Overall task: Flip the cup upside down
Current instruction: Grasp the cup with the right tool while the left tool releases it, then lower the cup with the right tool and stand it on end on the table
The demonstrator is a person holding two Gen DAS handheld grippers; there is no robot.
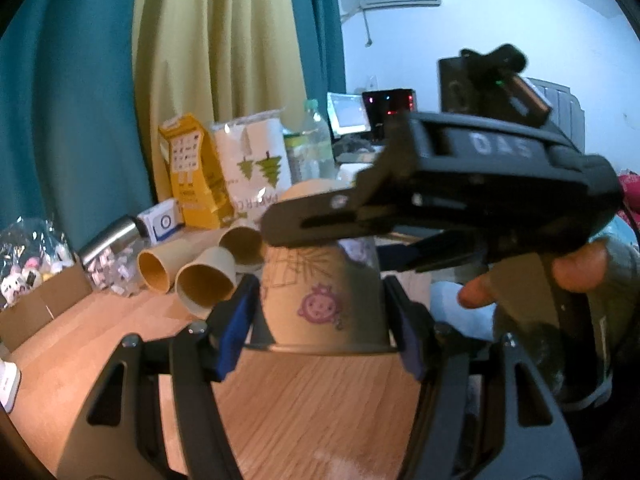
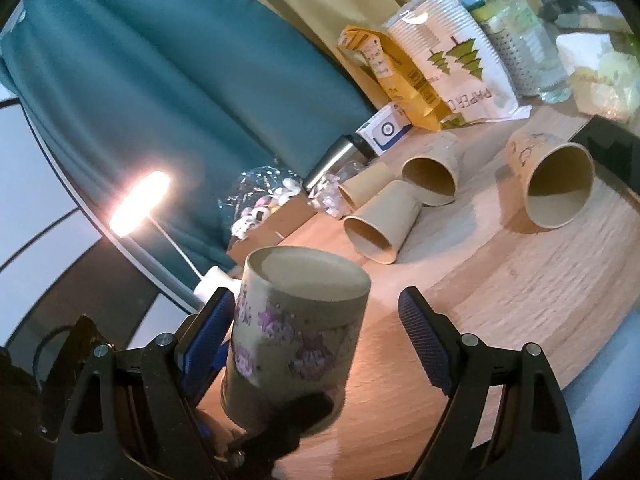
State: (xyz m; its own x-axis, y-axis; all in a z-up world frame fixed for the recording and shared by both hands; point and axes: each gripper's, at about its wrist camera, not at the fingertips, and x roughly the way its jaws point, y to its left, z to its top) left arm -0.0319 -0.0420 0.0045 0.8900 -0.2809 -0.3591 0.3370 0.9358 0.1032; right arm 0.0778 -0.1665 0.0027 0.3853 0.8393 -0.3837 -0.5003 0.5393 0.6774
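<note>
one cup (image 1: pixel 320 300) inverted, pinched between left gripper (image 1: pixel 320 332) jaws, right gripper (image 2: pixel 320 344) jaws wide around it

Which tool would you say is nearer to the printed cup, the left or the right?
Left. The left tool has a pad against each side of the printed cup near its rim; the right tool is open around it, with a gap on one side.
</note>
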